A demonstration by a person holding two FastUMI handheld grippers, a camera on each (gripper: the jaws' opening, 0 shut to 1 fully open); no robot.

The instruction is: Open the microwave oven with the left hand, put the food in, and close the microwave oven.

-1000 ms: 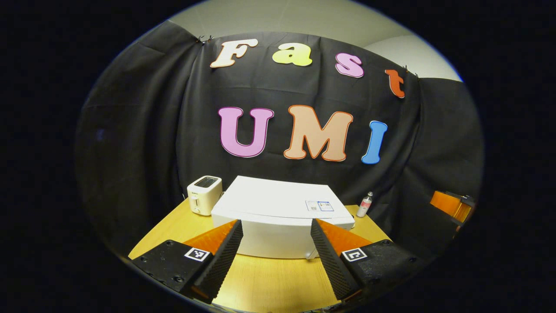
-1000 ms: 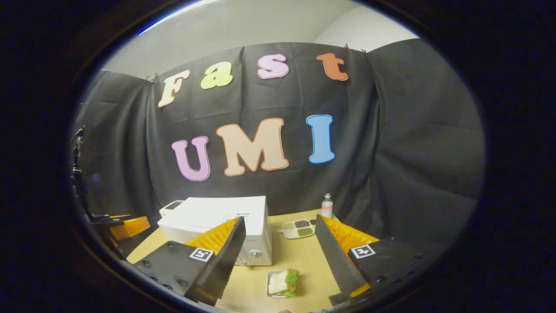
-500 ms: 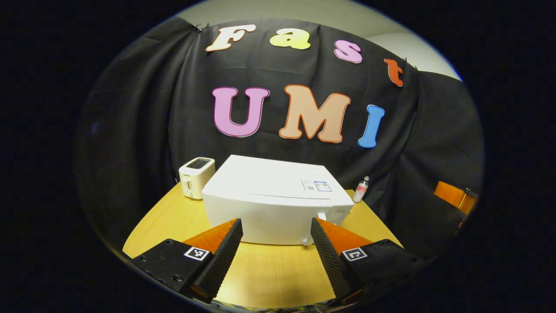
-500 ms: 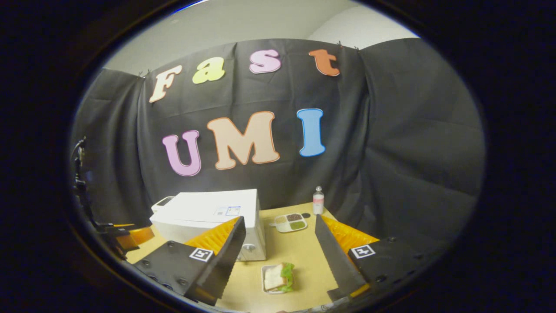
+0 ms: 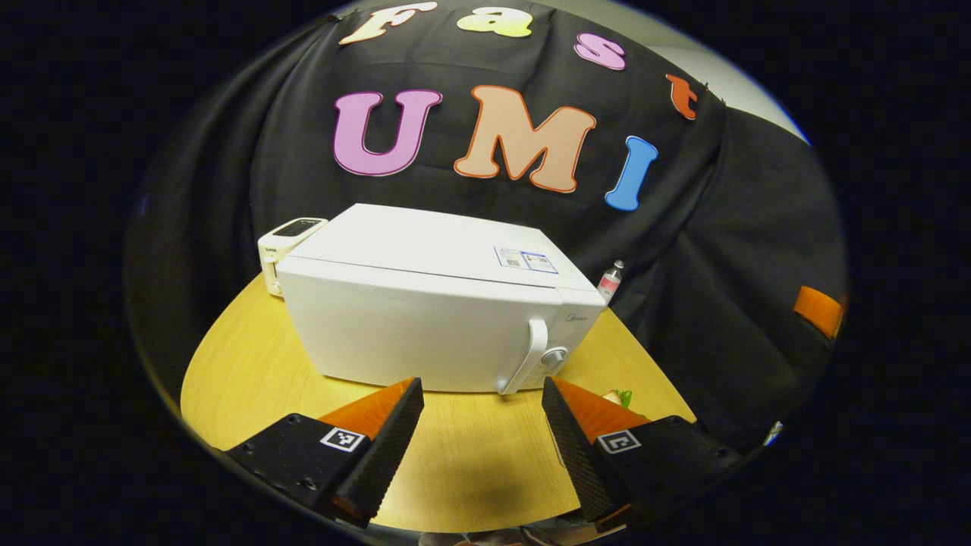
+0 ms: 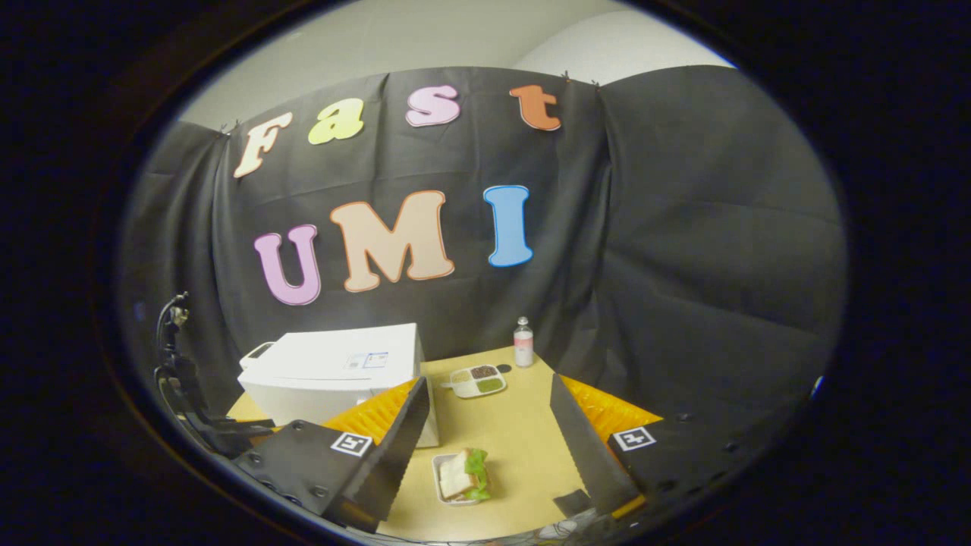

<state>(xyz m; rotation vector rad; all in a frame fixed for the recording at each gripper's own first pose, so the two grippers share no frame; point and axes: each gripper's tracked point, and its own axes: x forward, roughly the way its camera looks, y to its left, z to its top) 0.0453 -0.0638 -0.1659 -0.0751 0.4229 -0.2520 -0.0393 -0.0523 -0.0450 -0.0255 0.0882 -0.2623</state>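
A white microwave (image 5: 425, 303) stands with its door shut on the wooden table (image 5: 470, 455); its handle (image 5: 527, 356) and a round knob (image 5: 556, 356) are on its right side. My left gripper (image 5: 482, 406) hovers open in front of it, short of the door, a little left of the handle. In the right gripper view the microwave (image 6: 334, 371) is at the left and a sandwich with lettuce in a small white tray (image 6: 461, 478) lies near the table's front. My right gripper (image 6: 489, 447) is open above and around that tray, holding nothing.
A white toaster (image 5: 288, 243) stands behind the microwave on the left. A small bottle (image 6: 523, 343) and a sectioned dish of foods (image 6: 476, 381) sit at the back right. The other gripper (image 6: 227, 436) shows at the left edge of the right gripper view.
The left gripper has come closer to the microwave and dipped, so the door front and handle now show. The right gripper view has shifted; the sandwich tray sits between its fingers.
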